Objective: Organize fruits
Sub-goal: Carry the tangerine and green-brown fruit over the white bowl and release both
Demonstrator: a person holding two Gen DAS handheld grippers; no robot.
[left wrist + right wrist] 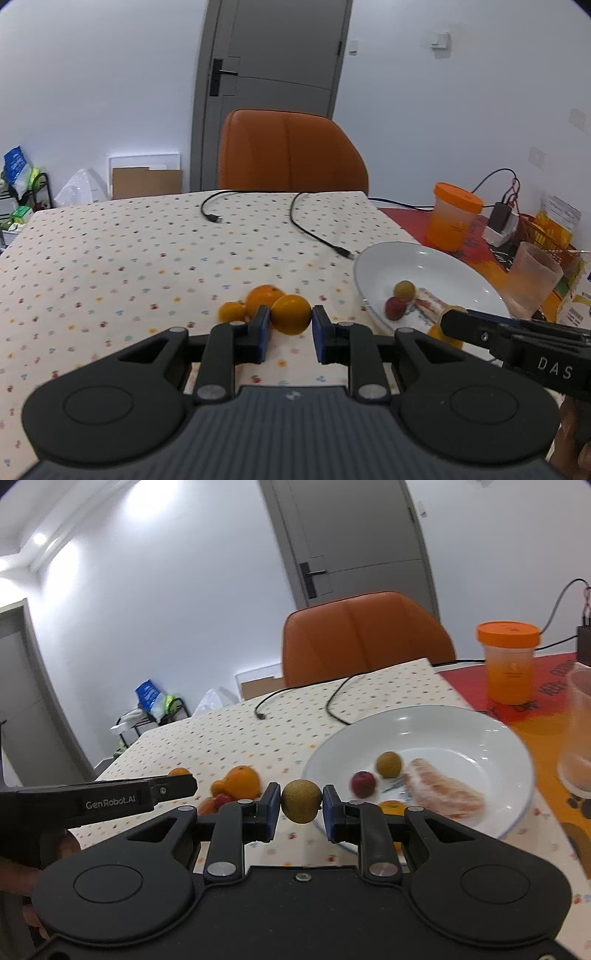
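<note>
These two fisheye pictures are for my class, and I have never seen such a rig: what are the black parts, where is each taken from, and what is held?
A person holds a two-finger tool in each hand, with a camera looking along its fingers. In the left view, the left gripper holds an orange above the dotted tablecloth, where more oranges lie. In the right view, the right gripper holds a brownish-green round fruit beside the white plate, which already holds several fruits.

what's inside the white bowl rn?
White bowl holds a brown-green round fruit, a red fruit, a peeled pomelo piece and an orange fruit half hidden by the right gripper.
</note>
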